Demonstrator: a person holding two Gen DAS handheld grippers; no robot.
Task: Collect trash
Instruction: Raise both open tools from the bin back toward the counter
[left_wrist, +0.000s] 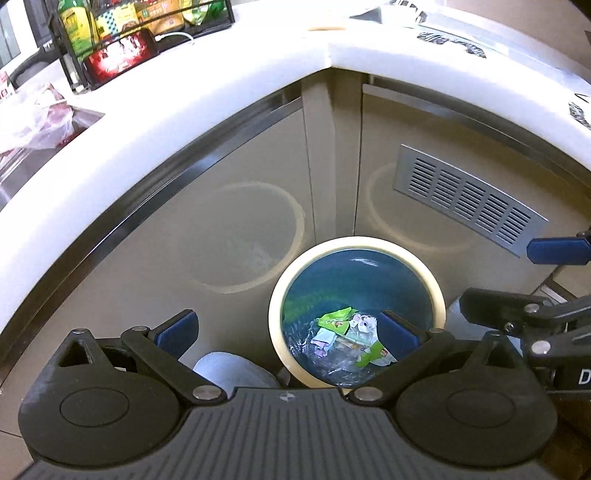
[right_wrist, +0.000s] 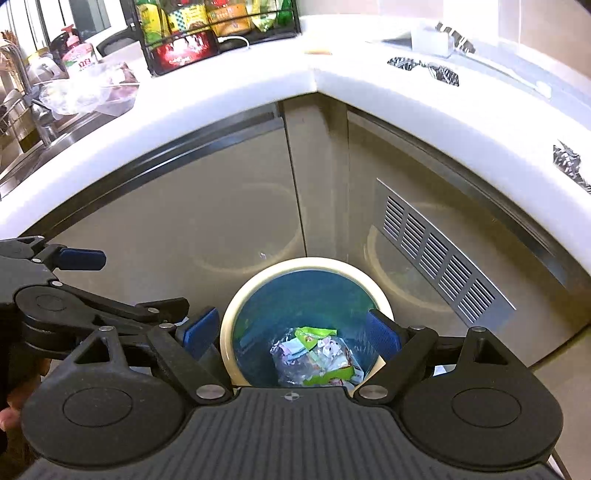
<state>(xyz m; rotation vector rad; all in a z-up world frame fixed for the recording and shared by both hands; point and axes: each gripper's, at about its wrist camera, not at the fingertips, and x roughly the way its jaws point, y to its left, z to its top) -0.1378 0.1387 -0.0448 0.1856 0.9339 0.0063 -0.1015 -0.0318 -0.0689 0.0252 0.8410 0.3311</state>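
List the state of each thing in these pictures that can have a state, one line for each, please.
Left gripper: open, holding nothing, above the bin.
Right gripper: open, holding nothing, above the bin.
Trash bin: uncovered, lined with a blue bag, upright on the floor.
Wrappers: crumpled, lying at the bottom of the bin.
Cabinet doors: closed.
Plastic bag: crumpled, beside the sink.

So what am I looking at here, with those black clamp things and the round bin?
Those are two hand-held grippers; a person carries one in each hand. Each picture comes from a camera on one gripper, looking forward along its blue-padded jaws. Both the left gripper and the right gripper have jaws spread open and hold nothing. Below them stands a round cream-rimmed bin with a blue liner, with crumpled green and white wrappers at its bottom. Around it curves a white kitchen countertop.
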